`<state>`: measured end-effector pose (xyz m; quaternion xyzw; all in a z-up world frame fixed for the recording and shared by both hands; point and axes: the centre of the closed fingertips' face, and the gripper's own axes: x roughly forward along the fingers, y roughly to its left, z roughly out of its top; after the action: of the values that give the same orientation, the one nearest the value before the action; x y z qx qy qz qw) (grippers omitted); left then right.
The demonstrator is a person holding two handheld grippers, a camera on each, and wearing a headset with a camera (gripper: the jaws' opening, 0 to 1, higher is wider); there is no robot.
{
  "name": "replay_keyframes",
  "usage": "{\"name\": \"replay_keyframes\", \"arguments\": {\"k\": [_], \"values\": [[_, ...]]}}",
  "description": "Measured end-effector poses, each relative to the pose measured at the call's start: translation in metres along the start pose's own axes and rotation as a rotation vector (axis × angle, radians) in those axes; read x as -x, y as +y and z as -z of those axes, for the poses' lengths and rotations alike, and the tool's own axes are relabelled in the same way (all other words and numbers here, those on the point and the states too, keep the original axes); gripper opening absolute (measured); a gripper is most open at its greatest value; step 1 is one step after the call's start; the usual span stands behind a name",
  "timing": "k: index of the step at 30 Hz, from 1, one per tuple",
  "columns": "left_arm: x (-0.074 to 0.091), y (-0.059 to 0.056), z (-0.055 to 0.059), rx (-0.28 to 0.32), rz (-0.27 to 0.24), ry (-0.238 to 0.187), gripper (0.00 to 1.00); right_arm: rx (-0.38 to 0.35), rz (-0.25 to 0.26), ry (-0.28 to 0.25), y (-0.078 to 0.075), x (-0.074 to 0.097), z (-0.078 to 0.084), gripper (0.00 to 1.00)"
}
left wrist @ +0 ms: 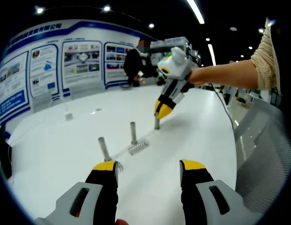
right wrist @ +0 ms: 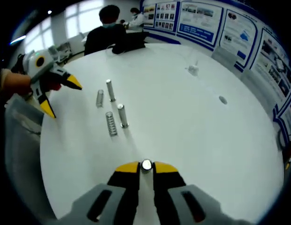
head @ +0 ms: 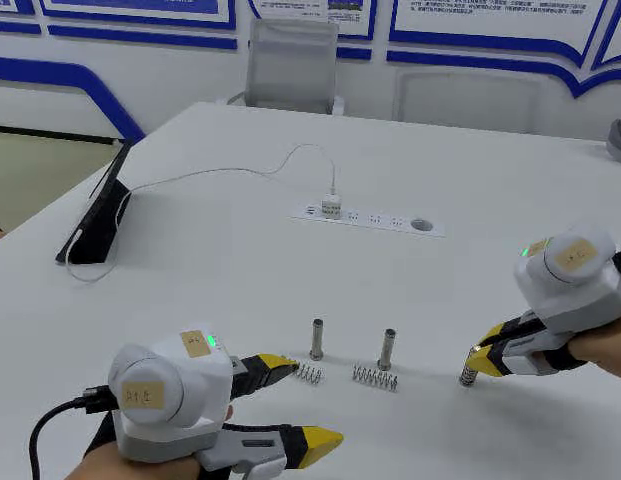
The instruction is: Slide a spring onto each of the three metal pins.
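Two bare metal pins point(head: 316, 338) point(head: 387, 349) stand upright on the white table. A short spring point(head: 309, 373) and a longer spring point(head: 375, 377) lie flat in front of them. A third pin point(head: 468, 377) stands to the right, and coils seem to wrap its lower part. My right gripper point(head: 480, 360) is shut on this pin; its round top point(right wrist: 146, 164) shows between the yellow tips. My left gripper point(head: 302, 400) is open and holds nothing, with one tip close to the short spring. The left gripper view has the longer spring point(left wrist: 138, 147) ahead of the open jaws.
A power strip point(head: 370, 218) with a plugged-in charger point(head: 331, 207) lies across the table's middle. A cable runs from it to a dark tablet point(head: 98, 225) standing at the left. A grey chair point(head: 292, 65) stands behind the table.
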<state>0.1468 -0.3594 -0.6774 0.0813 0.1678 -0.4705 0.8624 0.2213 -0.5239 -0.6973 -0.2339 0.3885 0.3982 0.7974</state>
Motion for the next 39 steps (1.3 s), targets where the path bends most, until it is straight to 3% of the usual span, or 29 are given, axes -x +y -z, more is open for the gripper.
{"name": "replay_keyframes", "arguments": {"k": [16,28,39], "values": [[-0.001,0.001,-0.002,-0.003,0.000,-0.003,0.54,0.013,0.000,-0.003,0.004,0.003,0.001,0.17],[-0.002,0.000,-0.004,-0.008,0.001,-0.007,0.54,0.049,0.013,-0.038,0.005,0.013,-0.017,0.18],[0.000,0.002,-0.004,-0.007,-0.004,-0.008,0.53,0.082,-0.005,-0.064,0.014,0.006,-0.038,0.18]]}}
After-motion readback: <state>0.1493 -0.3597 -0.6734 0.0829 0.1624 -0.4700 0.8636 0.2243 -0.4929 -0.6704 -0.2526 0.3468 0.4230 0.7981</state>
